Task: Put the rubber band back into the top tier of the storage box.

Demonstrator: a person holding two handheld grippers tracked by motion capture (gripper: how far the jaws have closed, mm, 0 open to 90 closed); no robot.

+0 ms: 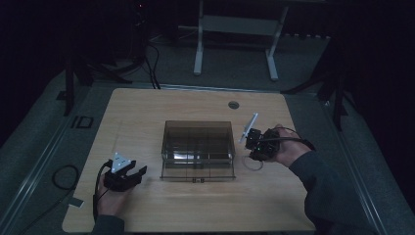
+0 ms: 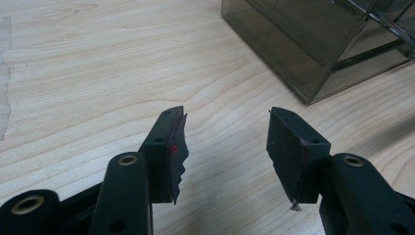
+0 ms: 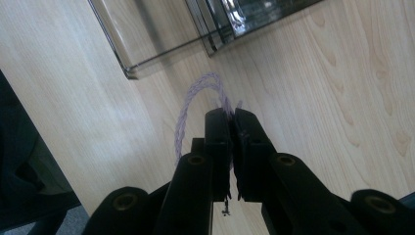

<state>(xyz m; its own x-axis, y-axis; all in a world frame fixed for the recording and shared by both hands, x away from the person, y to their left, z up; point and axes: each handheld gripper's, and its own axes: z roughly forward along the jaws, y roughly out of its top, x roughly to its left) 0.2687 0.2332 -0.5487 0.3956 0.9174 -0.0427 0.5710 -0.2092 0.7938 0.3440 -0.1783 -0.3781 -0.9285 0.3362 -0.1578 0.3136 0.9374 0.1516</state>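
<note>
Your right claw (image 3: 230, 115) pinches the lilac cord (image 3: 188, 110) shut just beside the box (image 1: 197, 149), its loop hanging free over the tabletop (image 1: 147, 112), while your left claw (image 2: 226, 128) rests wide and empty, well clear.

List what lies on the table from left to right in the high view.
left gripper, jaws apart with nothing between them → smoked clear plastic box → thin pale cord loop → right gripper, shut on that cord.
</note>
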